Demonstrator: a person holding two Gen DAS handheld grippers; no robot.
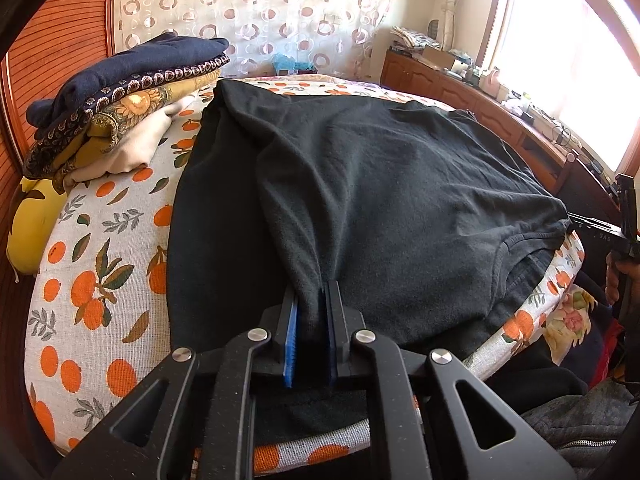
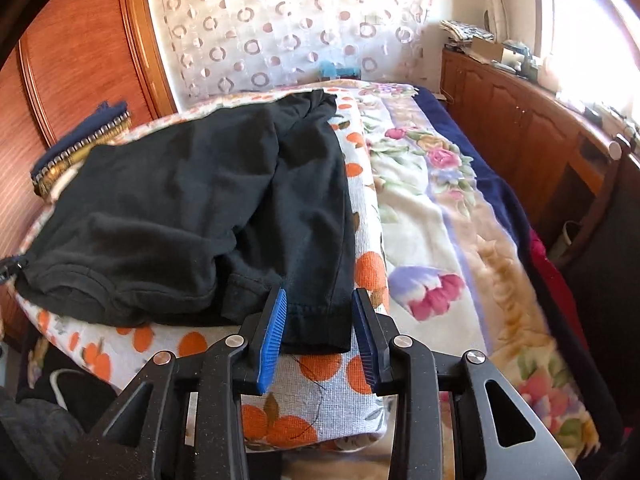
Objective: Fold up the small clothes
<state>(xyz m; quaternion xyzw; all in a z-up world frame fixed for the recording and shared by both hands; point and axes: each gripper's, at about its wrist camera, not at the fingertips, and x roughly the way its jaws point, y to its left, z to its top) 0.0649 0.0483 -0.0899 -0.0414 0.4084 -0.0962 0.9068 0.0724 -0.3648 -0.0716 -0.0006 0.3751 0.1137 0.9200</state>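
A black T-shirt [image 1: 380,184] lies across a cushion with an orange-fruit print [image 1: 100,264]. My left gripper [image 1: 313,312] is shut on a pinched fold of the shirt's left side, lifted and pulled over the body. In the right wrist view the same shirt [image 2: 180,208] lies partly folded. Its right sleeve [image 2: 316,304] hangs toward the cushion's front edge [image 2: 320,400]. My right gripper [image 2: 320,332] is open, its blue pads on either side of the sleeve's hem, not closed on it. The right gripper also shows at the right edge of the left wrist view [image 1: 600,232].
A pile of folded clothes [image 1: 116,100] sits at the cushion's back left. A floral blanket [image 2: 452,248] covers the bed to the right. A wooden cabinet [image 2: 532,120] with clutter runs under the window. A wooden headboard [image 2: 80,48] stands at left.
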